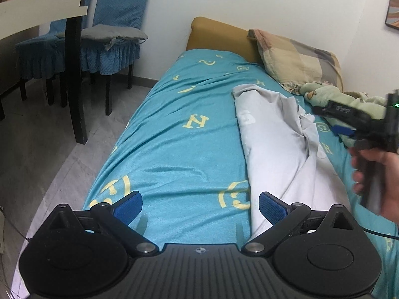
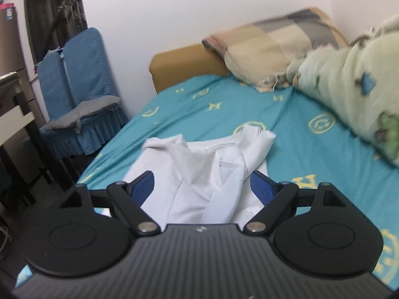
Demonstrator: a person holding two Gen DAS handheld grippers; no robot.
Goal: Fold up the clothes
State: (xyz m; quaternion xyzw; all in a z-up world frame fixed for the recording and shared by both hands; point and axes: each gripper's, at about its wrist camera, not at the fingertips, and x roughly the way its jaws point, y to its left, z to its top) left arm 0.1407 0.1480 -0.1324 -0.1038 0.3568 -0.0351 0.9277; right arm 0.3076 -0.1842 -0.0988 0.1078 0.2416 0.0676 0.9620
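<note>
- Left wrist view takes in the bed (image 1: 174,134) first: a teal sheet printed with yellow letters, running lengthwise away from the camera toward a mustard headboard (image 1: 217,36) and a checked pillow (image 1: 294,59).
- On that sheet lies the white shirt (image 1: 276,149), loosely bunched into a long strip. Its long axis runs along the bed's length, and it sits toward the wall side of the mattress rather than the floor side.
- Its far end, where the cloth is most rumpled and what looks like a collar shows in the right wrist view (image 2: 239,149), points toward the pillow; the near end trails back toward the person.
- A pale green printed blanket (image 2: 349,87) is heaped beside the pillow, well apart from the shirt.
- From the left tongs (image 1: 200,208) the shirt lies ahead and to the right; only their right finger overlaps its near edge, and bare sheet fills the rest of the gap. They are spread wide and hold nothing.
- The right tongs (image 2: 202,186) look almost straight down the shirt's length, cloth filling the gap between the fingers. They too are spread wide and empty; whether they touch the cloth I cannot tell.
- By my reckoning the right hand (image 1: 381,172) is the better placed for the first pinch, and the shirt wants spreading flat before any fold.
</note>
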